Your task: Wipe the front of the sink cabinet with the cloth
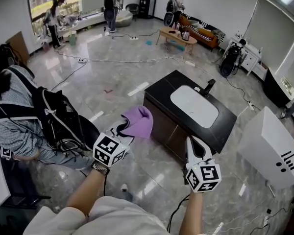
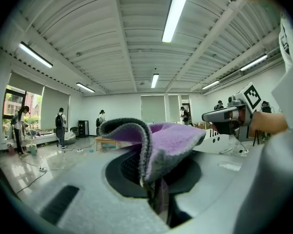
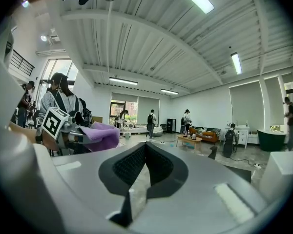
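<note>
You hold two grippers: the left gripper [image 1: 123, 129] and the right gripper [image 1: 193, 142]. There is one cloth [image 1: 139, 121]. You face one sink cabinet [image 1: 159, 122] with one basin [image 1: 193, 105] and one tap [image 1: 208, 86]. One white box [image 1: 267, 146] stands nearby. You can count four other people: a seated person [image 1: 12, 102], a person at the window [image 1: 53, 21], a person with a backpack [image 1: 110, 4] and a person by the sofa [image 1: 178, 3]. There is one sofa [image 1: 204, 34] and one low table [image 1: 174, 35].

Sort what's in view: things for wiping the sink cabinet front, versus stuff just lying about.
For the job:
purple cloth
left hand-held gripper, shut on it
sink cabinet

Not in use:
white box
floor cables
coffee table
right hand-held gripper, shut on nothing
</note>
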A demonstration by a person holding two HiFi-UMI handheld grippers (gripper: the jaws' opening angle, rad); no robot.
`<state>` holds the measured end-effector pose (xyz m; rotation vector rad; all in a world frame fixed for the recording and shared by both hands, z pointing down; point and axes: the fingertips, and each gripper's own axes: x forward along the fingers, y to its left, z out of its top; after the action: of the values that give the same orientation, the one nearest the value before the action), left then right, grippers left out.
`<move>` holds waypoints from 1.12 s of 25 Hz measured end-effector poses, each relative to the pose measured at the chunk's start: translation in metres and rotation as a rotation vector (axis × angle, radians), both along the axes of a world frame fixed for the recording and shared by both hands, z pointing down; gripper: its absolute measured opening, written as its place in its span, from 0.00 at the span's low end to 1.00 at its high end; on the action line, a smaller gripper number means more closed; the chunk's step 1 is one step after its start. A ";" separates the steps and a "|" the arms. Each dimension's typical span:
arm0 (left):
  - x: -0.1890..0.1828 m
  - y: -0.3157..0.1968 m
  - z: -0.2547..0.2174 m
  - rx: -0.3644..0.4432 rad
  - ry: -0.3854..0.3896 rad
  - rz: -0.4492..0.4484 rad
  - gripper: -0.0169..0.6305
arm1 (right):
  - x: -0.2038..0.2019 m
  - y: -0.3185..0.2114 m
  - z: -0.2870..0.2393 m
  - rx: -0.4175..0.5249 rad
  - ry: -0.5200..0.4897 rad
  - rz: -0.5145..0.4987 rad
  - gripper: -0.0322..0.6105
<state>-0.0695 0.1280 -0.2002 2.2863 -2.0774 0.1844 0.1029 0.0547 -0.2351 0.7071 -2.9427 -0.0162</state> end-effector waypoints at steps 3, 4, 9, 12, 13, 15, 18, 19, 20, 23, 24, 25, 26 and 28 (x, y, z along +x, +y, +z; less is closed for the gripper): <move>-0.027 -0.018 0.002 -0.001 0.010 -0.020 0.09 | -0.021 -0.016 0.001 -0.002 0.004 -0.001 0.06; -0.035 -0.022 0.003 -0.002 0.013 -0.026 0.09 | -0.026 -0.020 0.002 -0.002 0.005 0.001 0.06; -0.078 -0.047 0.011 -0.004 0.030 -0.050 0.09 | -0.058 -0.049 0.008 -0.015 0.006 0.022 0.06; -0.102 -0.064 0.021 -0.008 0.038 -0.057 0.09 | -0.081 -0.069 0.014 -0.020 0.004 0.036 0.06; -0.110 -0.070 0.025 -0.010 0.039 -0.058 0.09 | -0.089 -0.073 0.016 -0.018 0.006 0.039 0.06; -0.127 -0.080 0.030 -0.013 0.039 -0.061 0.09 | -0.103 -0.082 0.020 -0.011 0.011 0.047 0.06; -0.151 -0.090 0.033 -0.012 0.040 -0.070 0.10 | -0.121 -0.095 0.023 -0.026 0.012 0.059 0.06; -0.158 -0.092 0.034 -0.011 0.040 -0.072 0.09 | -0.127 -0.098 0.026 -0.036 0.011 0.059 0.06; -0.165 -0.095 0.036 -0.010 0.042 -0.075 0.09 | -0.132 -0.102 0.028 -0.044 0.012 0.057 0.06; -0.186 -0.106 0.047 -0.008 0.053 -0.085 0.09 | -0.150 -0.112 0.040 -0.036 0.030 0.045 0.06; -0.193 -0.110 0.054 -0.010 0.054 -0.088 0.09 | -0.156 -0.115 0.044 -0.030 0.037 0.038 0.06; -0.201 -0.114 0.061 -0.014 0.052 -0.092 0.10 | -0.163 -0.118 0.049 -0.025 0.040 0.031 0.06; -0.208 -0.119 0.069 -0.017 0.051 -0.094 0.10 | -0.169 -0.121 0.055 -0.022 0.039 0.026 0.06; -0.224 -0.131 0.084 -0.022 0.049 -0.098 0.10 | -0.180 -0.133 0.065 -0.019 0.028 0.025 0.06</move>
<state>-0.2931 -0.0034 -0.1165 2.1477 -2.1459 0.1453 -0.0772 -0.0780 -0.1700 0.7343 -2.9031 0.0042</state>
